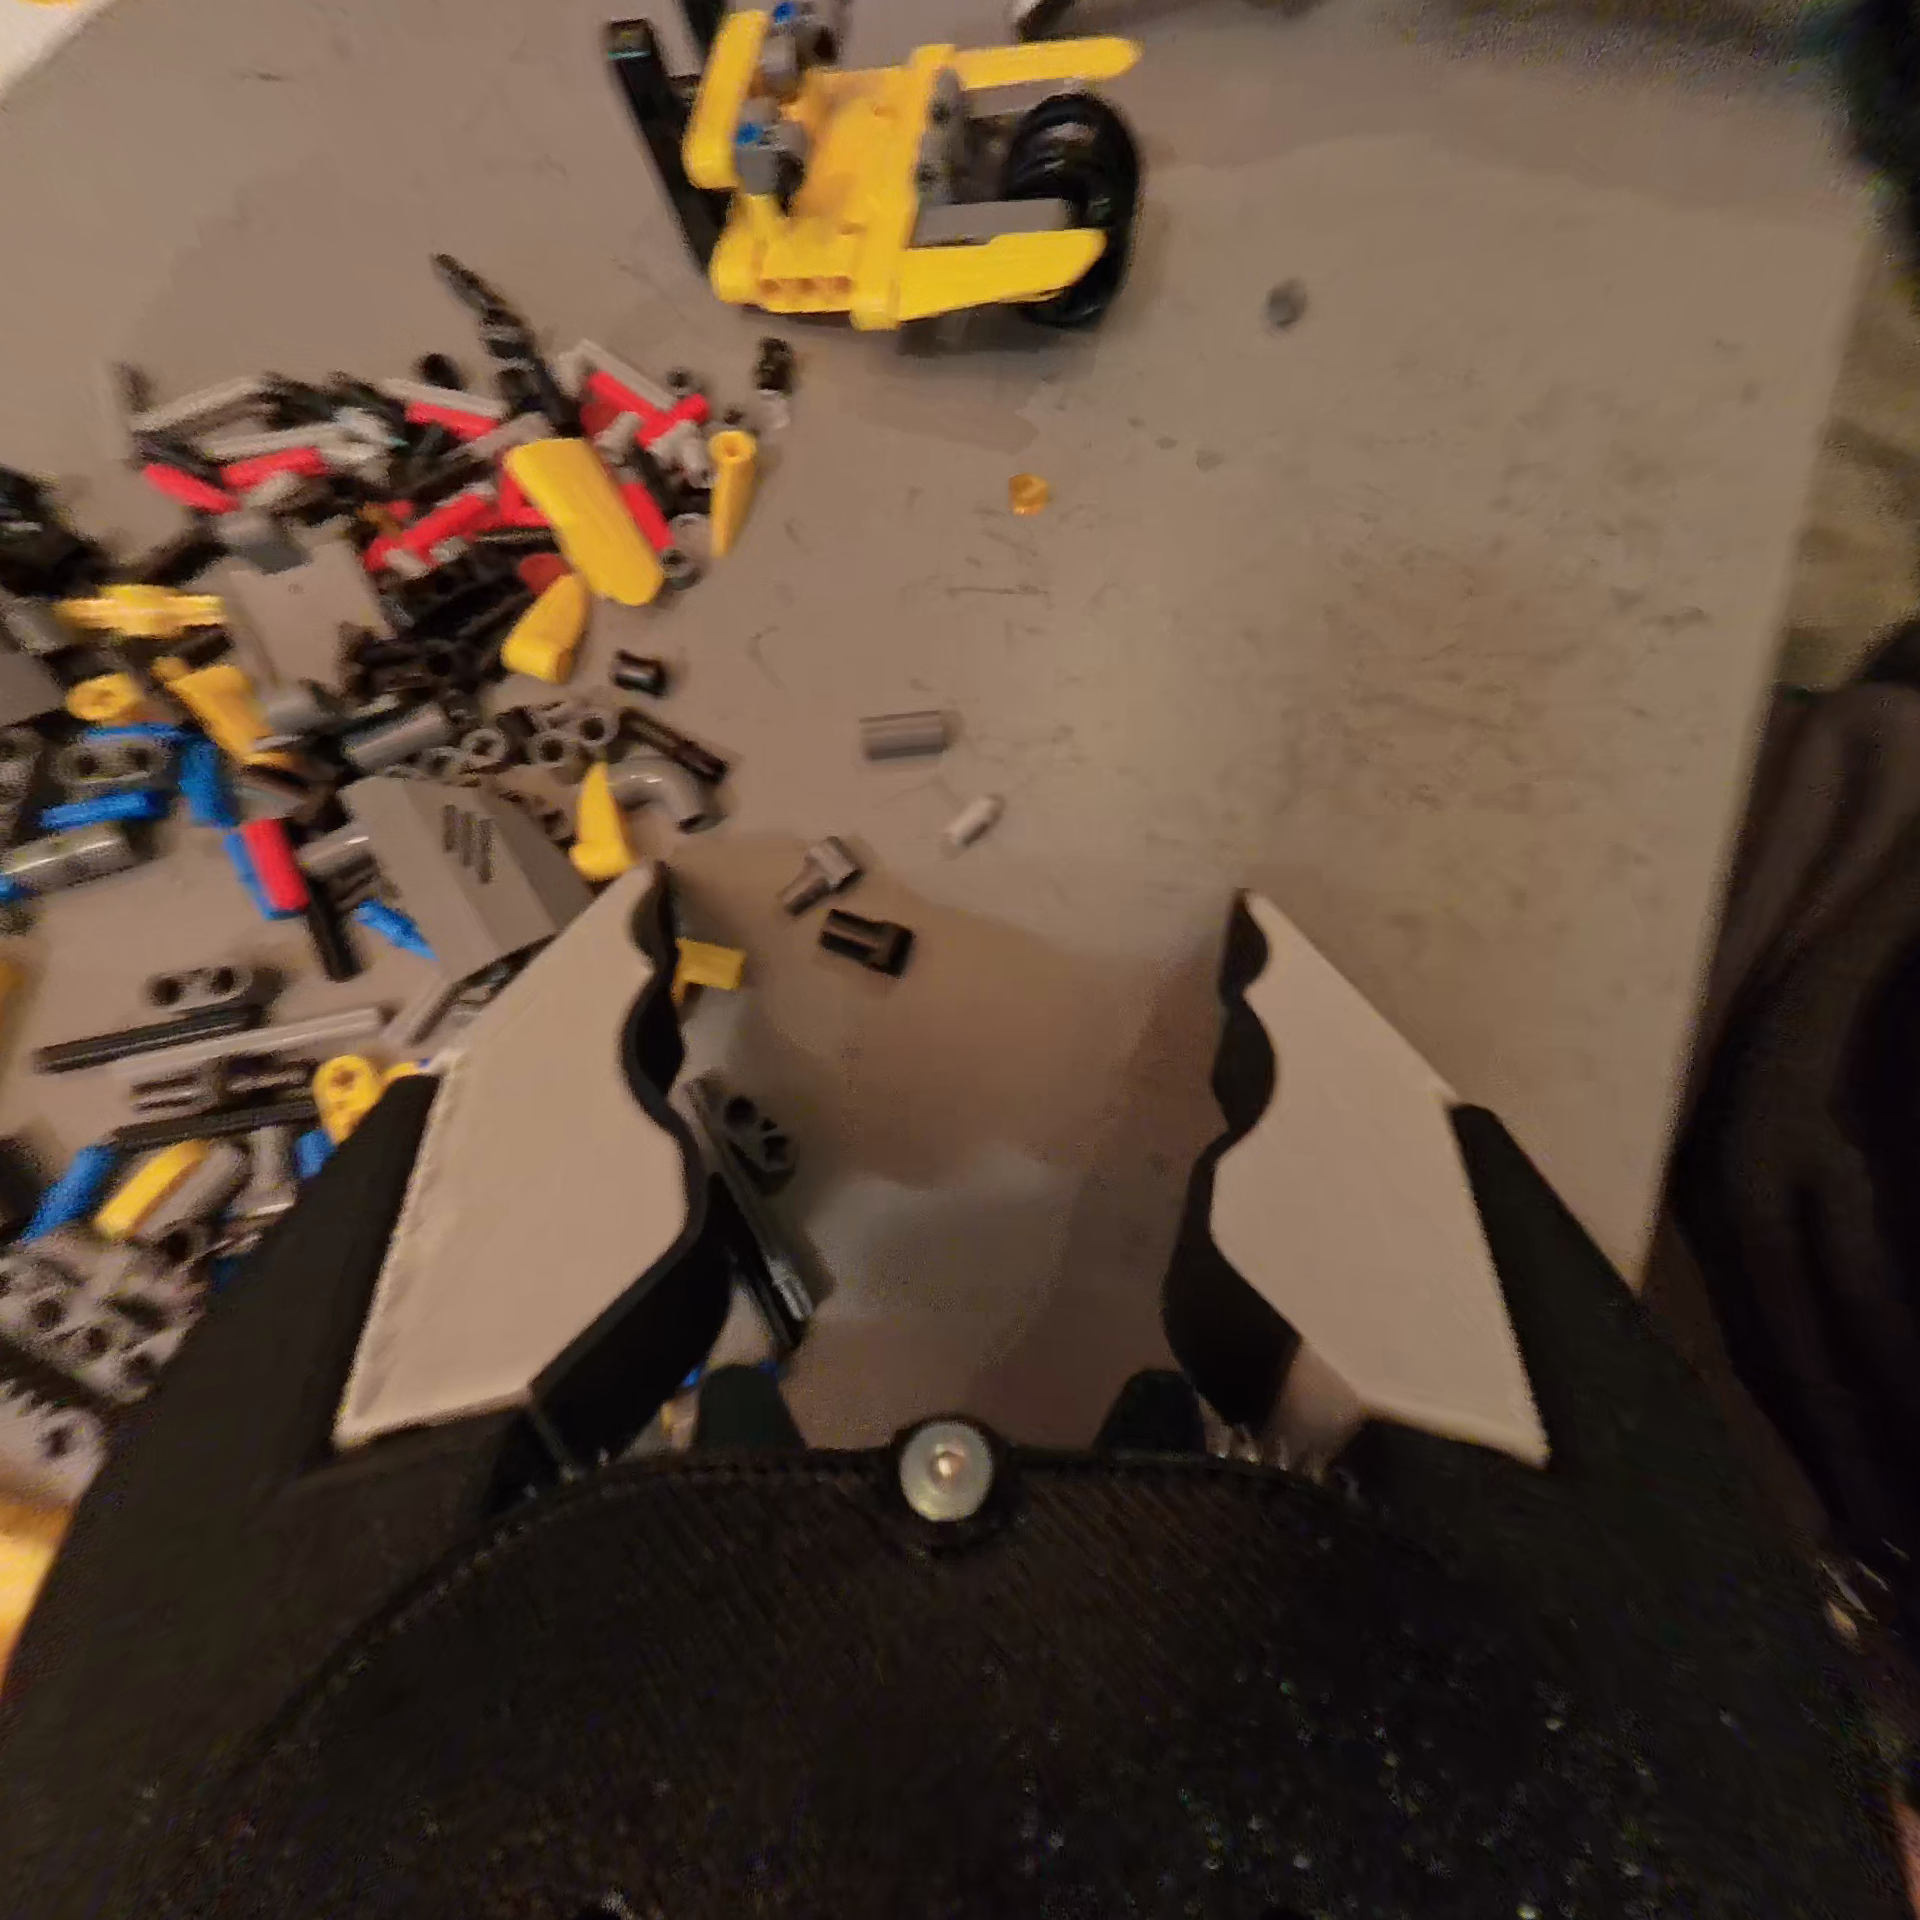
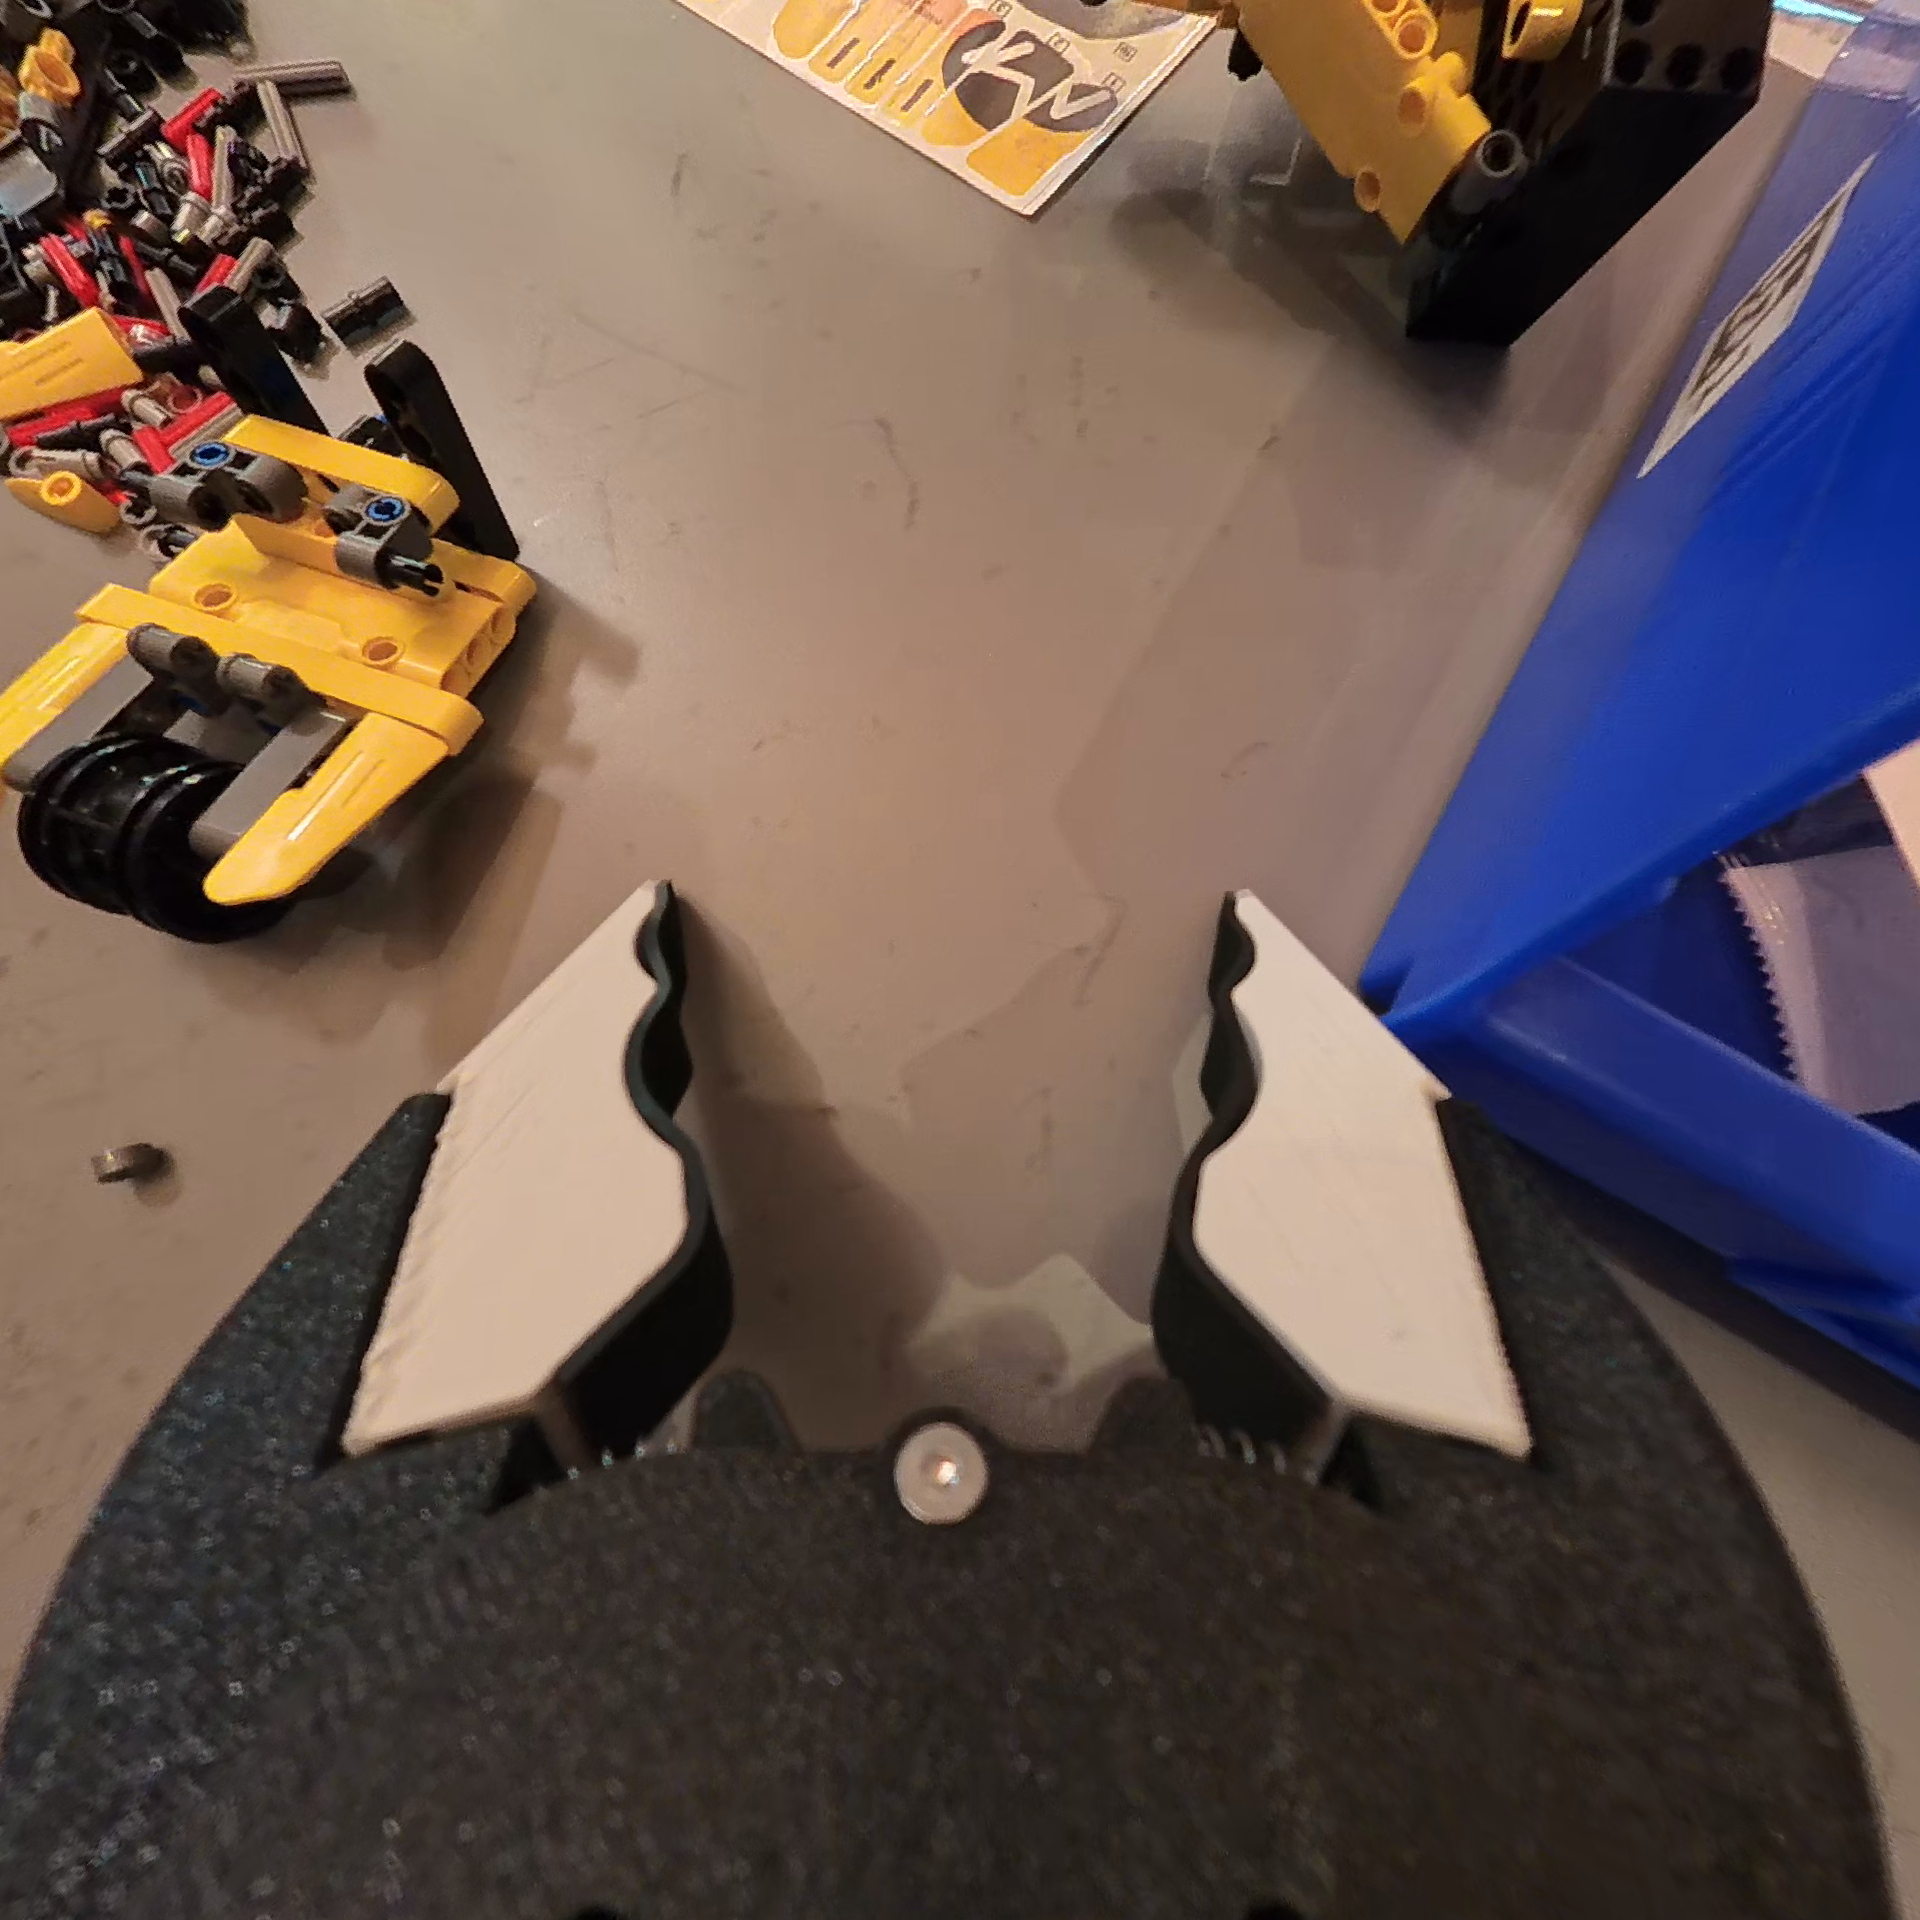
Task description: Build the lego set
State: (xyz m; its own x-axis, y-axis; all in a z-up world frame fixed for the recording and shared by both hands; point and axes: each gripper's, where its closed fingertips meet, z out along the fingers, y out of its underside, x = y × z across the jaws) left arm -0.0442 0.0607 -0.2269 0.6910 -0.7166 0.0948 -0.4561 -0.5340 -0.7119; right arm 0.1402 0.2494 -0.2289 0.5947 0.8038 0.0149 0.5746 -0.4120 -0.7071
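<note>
My left gripper (image 1: 951, 899) is open and empty above the grey table (image 1: 1351, 623). A pile of loose black, red, yellow, blue and grey building pieces (image 1: 343, 623) lies to its left. A small black connector (image 1: 865, 941) and a grey pin (image 1: 821, 871) lie just ahead between its fingertips. A yellow part-built assembly with a black wheel (image 1: 914, 177) sits farther ahead. My right gripper (image 2: 948, 894) is open and empty over bare table (image 2: 883, 468). The same yellow assembly (image 2: 260, 665) lies to its left, with the loose pile (image 2: 135, 229) beyond.
A blue plastic bin (image 2: 1683, 748) stands close to my right gripper's right finger. A second yellow and black build (image 2: 1486, 135) and a sticker sheet (image 2: 977, 83) lie at the far side. The table's right edge (image 1: 1766, 727) runs beside my left gripper. A small grey ring (image 2: 130, 1162) lies at left.
</note>
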